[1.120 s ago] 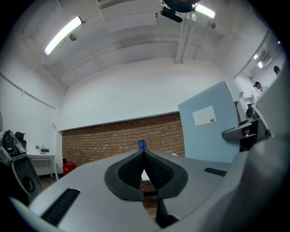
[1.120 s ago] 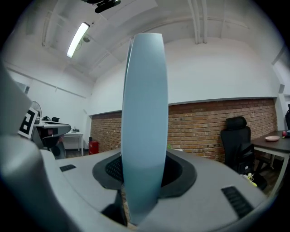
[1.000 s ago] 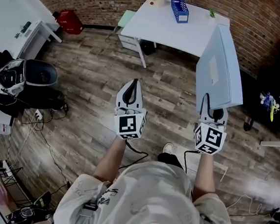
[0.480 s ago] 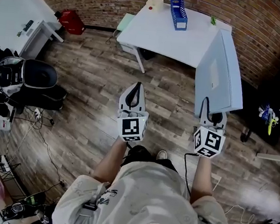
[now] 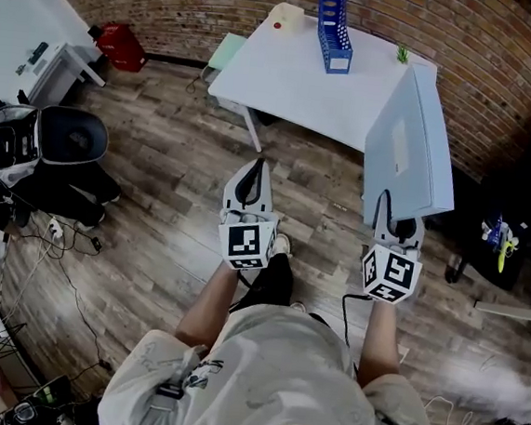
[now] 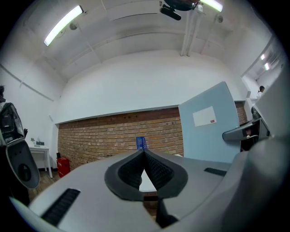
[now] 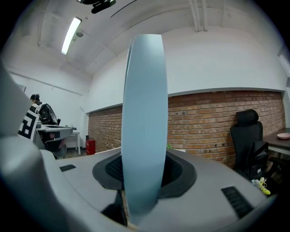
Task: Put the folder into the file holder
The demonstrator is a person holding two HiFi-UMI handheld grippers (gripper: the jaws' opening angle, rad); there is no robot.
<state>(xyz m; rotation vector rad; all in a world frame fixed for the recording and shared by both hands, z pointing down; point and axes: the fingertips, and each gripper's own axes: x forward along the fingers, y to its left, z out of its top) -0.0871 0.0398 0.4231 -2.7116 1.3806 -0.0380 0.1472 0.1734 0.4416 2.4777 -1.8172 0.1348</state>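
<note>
In the head view, my right gripper [image 5: 393, 208] is shut on the bottom edge of a large light-blue folder [image 5: 410, 146], which stands upright on edge and points toward the white table [image 5: 288, 74]. A blue file holder [image 5: 333, 22] stands upright near the table's far edge. The right gripper view shows the folder [image 7: 142, 113] edge-on between the pads of my right gripper [image 7: 142, 172]. My left gripper [image 5: 255, 167] is shut and holds nothing; it hovers over the wooden floor short of the table. From the left gripper [image 6: 144, 153], the file holder [image 6: 141, 142] is straight ahead and the folder [image 6: 208, 127] to the right.
A black office chair [image 5: 63, 136] and cables lie at the left. A red container [image 5: 119, 45] stands by the brick wall. A drawer unit [image 5: 233, 40] is tucked beside the table. Another dark chair [image 7: 247, 136] stands at the right.
Both grippers have moved forward toward the table, which now sits nearer and lower in the head view. The folder stays upright in the right gripper.
</note>
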